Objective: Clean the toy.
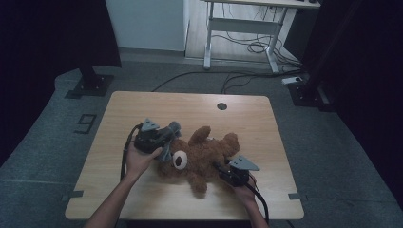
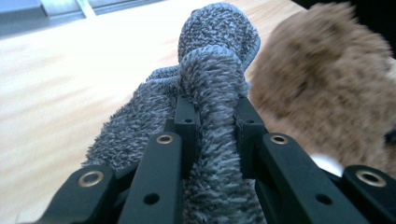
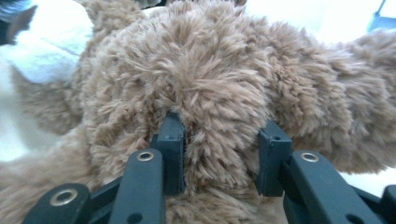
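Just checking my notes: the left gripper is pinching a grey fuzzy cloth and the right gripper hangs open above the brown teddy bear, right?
Not quite. The right gripper isn't open above the teddy bear; the right gripper view shows its jaws shut on the bear's fur. The left gripper does pinch the grey fuzzy cloth.

The teddy bear (image 1: 202,159) sprawls across the middle of the bench (image 1: 142,107), blocking any straight path between the left claw (image 1: 167,137) and the right claw (image 1: 223,170). A grey fuzzy cloth (image 1: 169,142) bunches against the bear's head. The far strip, around the cable hole (image 1: 222,106), lies open, as do both side edges and the near left corner
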`<state>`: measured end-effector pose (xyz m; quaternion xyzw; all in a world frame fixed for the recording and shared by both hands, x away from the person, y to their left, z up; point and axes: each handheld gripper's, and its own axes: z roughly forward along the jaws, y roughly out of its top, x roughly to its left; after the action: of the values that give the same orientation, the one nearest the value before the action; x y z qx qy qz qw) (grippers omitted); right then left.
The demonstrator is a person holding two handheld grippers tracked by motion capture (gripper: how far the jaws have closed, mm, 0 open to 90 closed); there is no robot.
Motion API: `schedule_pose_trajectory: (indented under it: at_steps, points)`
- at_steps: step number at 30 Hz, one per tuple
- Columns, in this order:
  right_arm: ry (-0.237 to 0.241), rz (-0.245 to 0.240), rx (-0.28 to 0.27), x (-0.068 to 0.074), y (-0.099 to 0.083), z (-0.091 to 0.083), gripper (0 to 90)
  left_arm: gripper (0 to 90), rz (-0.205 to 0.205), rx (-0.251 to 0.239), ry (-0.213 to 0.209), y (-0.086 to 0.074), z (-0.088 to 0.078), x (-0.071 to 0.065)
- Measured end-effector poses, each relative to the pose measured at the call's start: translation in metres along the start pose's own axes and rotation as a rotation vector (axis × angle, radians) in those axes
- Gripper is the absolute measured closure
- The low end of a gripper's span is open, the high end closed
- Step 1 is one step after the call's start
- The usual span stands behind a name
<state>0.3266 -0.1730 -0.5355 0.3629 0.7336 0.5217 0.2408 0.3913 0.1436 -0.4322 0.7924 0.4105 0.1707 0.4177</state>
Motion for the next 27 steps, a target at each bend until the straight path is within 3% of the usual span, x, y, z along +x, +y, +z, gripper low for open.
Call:
schedule_pose_trajectory:
  at_steps: [3, 5, 7, 11, 17, 21, 27]
  points:
    - [-0.033, -0.042, -0.017, -0.003, 0.002, 0.006, 62.2, 75.8, 0.0, 0.044, -0.012, 0.014, 0.021, -0.005]
    - [-0.044, -0.046, -0.025, -0.006, 0.002, 0.009, 62.5, 75.7, -0.022, 0.06, -0.025, 0.017, 0.032, -0.005]
    - [-0.05, -0.04, -0.029, -0.008, 0.003, 0.01, 62.5, 75.7, -0.032, 0.078, -0.043, 0.016, 0.042, -0.007]
    - [-0.039, -0.051, -0.028, -0.006, 0.002, 0.008, 61.0, 76.0, -0.002, 0.093, -0.037, 0.006, 0.045, -0.013]
    - [0.045, 0.003, -0.019, -0.009, 0.001, -0.004, 42.1, 77.1, 0.014, 0.03, -0.057, -0.019, 0.031, -0.023]
    - [0.077, 0.026, 0.019, -0.012, 0.0, -0.012, 25.9, 77.8, 0.022, -0.025, -0.061, -0.037, 0.024, -0.03]
    - [0.12, 0.142, 0.018, -0.023, 0.012, -0.017, 12.9, 78.2, 0.052, -0.095, -0.072, -0.059, 0.008, -0.045]
